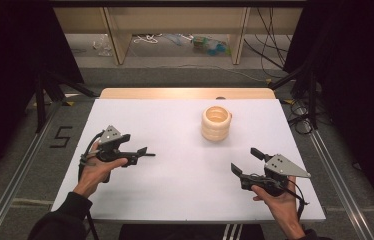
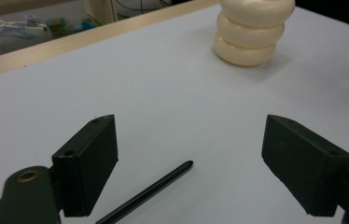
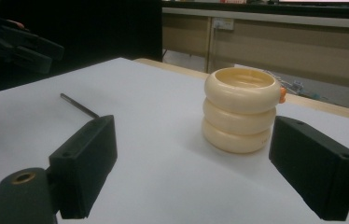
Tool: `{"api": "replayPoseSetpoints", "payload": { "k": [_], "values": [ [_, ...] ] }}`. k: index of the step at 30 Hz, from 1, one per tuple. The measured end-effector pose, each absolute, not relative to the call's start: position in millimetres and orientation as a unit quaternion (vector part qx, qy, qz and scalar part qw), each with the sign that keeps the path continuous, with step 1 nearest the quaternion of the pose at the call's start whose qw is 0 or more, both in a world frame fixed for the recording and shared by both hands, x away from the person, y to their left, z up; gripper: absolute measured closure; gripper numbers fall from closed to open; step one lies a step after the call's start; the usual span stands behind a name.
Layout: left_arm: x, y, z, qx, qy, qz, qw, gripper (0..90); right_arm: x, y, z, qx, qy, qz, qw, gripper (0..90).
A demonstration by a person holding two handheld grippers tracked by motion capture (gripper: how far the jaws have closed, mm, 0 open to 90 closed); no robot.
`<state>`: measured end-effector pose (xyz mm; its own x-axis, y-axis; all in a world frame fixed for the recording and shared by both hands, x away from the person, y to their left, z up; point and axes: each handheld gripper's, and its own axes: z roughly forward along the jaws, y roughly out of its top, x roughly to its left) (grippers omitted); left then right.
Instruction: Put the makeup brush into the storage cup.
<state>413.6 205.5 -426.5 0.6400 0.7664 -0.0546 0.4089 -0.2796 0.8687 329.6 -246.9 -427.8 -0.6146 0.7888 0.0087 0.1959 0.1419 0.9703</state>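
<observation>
cream ribbed three-ring plastic cup (image 1: 216, 123) upright, axis vertical | right gripper (image 1: 245, 162) nearer, cup ahead-left, jaws spread, empty | left gripper (image 1: 142, 152) spread, empty, farther

You have a cream cup (image 1: 216, 123) in front of you. It looks like three fat rings piled one on top of another, with soft round bulges all the way up. It stands straight up, and its open mouth faces the ceiling. The inside looks a bit darker and more yellow than the outside. It sits on the white table top (image 1: 175, 175), toward the far edge and a little to your right. In the right gripper view you can see a small orange bit (image 3: 282, 94) sticking out at the rim (image 3: 240, 84) on the far side.
</observation>
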Motion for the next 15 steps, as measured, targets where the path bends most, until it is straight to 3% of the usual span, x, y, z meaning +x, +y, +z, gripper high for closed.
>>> {"api": "replayPoseSetpoints", "payload": {
  "k": [7,15],
  "values": [
    [444,214,-428,0.846,0.342,0.168,0.374,20.4,330,-247,-429,0.345,0.71,0.556,0.261,16.0],
    [464,213,-433,0.88,0.33,0.136,0.314,22.6,331,-247,-429,0.347,0.71,0.554,0.262,16.0]
  ]
}}
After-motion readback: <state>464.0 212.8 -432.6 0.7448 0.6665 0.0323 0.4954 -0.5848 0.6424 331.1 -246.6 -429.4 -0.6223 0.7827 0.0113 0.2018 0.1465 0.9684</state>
